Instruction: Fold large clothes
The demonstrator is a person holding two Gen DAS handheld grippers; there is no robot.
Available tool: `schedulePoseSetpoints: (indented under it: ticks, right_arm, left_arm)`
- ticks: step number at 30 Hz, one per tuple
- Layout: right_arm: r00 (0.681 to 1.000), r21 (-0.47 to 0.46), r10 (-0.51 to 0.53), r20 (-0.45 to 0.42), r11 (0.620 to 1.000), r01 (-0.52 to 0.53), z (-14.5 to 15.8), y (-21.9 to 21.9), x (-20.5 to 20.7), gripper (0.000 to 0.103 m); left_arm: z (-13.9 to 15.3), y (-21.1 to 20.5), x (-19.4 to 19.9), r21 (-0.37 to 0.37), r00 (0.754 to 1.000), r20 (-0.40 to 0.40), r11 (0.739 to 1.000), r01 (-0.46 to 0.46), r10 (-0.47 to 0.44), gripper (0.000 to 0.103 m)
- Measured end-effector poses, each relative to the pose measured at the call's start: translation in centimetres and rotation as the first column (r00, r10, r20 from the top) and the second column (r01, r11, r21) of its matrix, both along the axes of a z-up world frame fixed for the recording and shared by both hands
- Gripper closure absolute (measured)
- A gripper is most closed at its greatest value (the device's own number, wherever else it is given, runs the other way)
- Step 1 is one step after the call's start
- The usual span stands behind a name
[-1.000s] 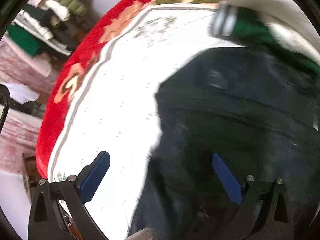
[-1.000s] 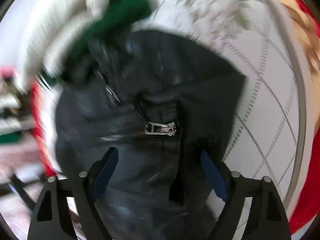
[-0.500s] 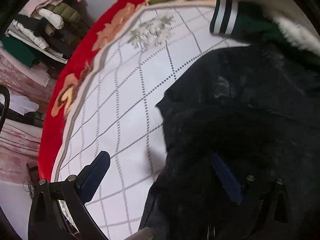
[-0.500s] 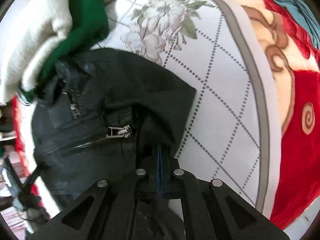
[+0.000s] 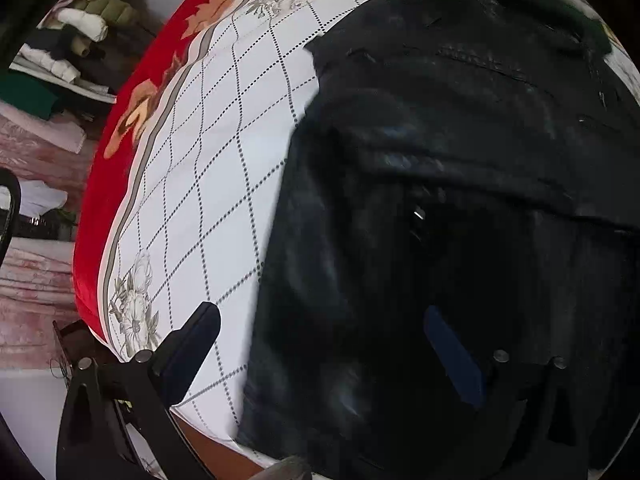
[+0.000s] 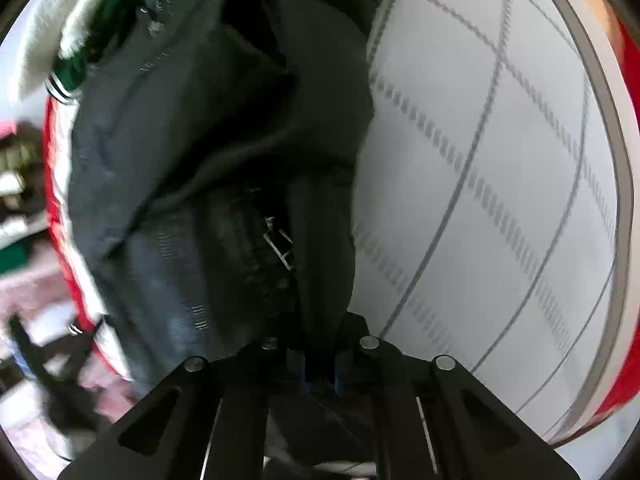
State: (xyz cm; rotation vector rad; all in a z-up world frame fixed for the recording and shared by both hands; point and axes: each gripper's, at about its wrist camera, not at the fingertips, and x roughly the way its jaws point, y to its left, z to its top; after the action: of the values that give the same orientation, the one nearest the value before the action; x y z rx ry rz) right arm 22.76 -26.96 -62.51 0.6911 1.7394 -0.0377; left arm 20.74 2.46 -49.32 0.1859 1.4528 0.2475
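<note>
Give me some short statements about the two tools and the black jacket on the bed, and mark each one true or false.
1. The right tool is shut on the black jacket. True.
2. The left tool is shut on the jacket. False: its fingers stand wide apart and hold nothing.
3. The jacket lies on a plain blue sheet. False: the blanket is white with a dotted diamond grid and a red border.
4. A green and white garment lies at the jacket's far end. True.
</note>
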Motion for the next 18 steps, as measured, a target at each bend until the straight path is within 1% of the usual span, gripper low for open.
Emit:
schedulePoseSetpoints:
  ticks: [1,3,4,5,6,8,9,10,11,13,14,15,16,18]
  right_arm:
    - [1.0,0.016,0.012,-0.021,1.0,-0.012,0.4,0.8,-0.8,0.096]
    - [0.996,-0.015,0.047,-0.072,0.999,-0.048,0.2,1.5,-2.1,0.094]
    - [0.992,-0.077,0.082,-0.097,0.993,-0.09,0.0,1.6,-2.5,0.082]
    - [0.988,-0.164,0.116,-0.105,0.978,-0.132,0.2,1.7,-2.2,0.072]
    - [0.986,-0.228,0.134,-0.1,0.961,-0.154,0.7,1.7,-1.9,0.059]
    - [0.996,-0.254,0.088,-0.024,0.963,-0.091,2.8,1.8,-0.9,0.058]
    - [0.997,-0.266,0.077,-0.001,0.961,-0.074,3.4,2.0,-0.4,0.058]
    - [0.997,-0.306,0.073,0.038,0.95,-0.058,4.1,2.4,0.6,0.058]
    - [0.995,-0.338,0.084,0.051,0.939,-0.062,4.0,2.9,1.5,0.058]
    - [0.993,-0.366,0.114,0.025,0.926,-0.096,2.5,3.9,2.7,0.058]
    - [0.994,-0.371,0.112,0.009,0.923,-0.101,1.3,4.3,3.1,0.058]
    - [0.995,-0.382,0.098,0.023,0.921,-0.082,1.2,4.3,3.1,0.06]
    - [0.997,-0.388,0.076,0.034,0.92,-0.057,1.4,4.1,3.1,0.062]
    - [0.999,-0.413,-0.011,0.049,0.91,0.031,2.0,3.2,2.9,0.062]
  left_arm:
    - [0.1,-0.1,-0.3,-0.001,1.0,-0.002,1.0,0.012,-0.012,0.0]
    - [-0.1,-0.6,-0.6,-0.007,0.999,-0.012,0.999,0.043,-0.043,0.0]
    - [-0.4,-0.9,-0.6,-0.001,0.998,-0.01,0.998,0.059,-0.059,0.0]
    - [-0.9,-1.3,-0.4,0.014,0.997,-0.011,0.997,0.08,-0.08,0.0]
    - [-1.2,-1.7,-0.3,0.027,0.996,-0.01,0.995,0.093,-0.093,0.0]
    - [-1.9,-2.6,0.6,0.05,0.992,0.014,0.991,0.121,-0.122,0.0]
    - [-2.4,-3.1,1.2,0.074,0.99,0.02,0.987,0.14,-0.141,0.0]
    - [-2.7,-3.5,1.5,0.099,0.987,0.027,0.983,0.156,-0.16,0.0]
    - [-3.3,-4.0,1.9,0.132,0.982,0.031,0.974,0.183,-0.188,0.0]
    - [-4.8,-4.8,2.4,0.175,0.974,0.006,0.96,0.22,-0.225,0.0]
    - [-5.0,-4.9,2.5,0.182,0.973,0.004,0.957,0.225,-0.23,0.0]
    - [-5.1,-4.9,2.4,0.186,0.972,0.012,0.956,0.226,-0.233,0.0]
    - [-5.1,-4.9,2.3,0.181,0.972,0.02,0.957,0.226,-0.233,0.0]
    - [-4.9,-4.7,2.0,0.148,0.972,0.039,0.963,0.224,-0.232,0.0]
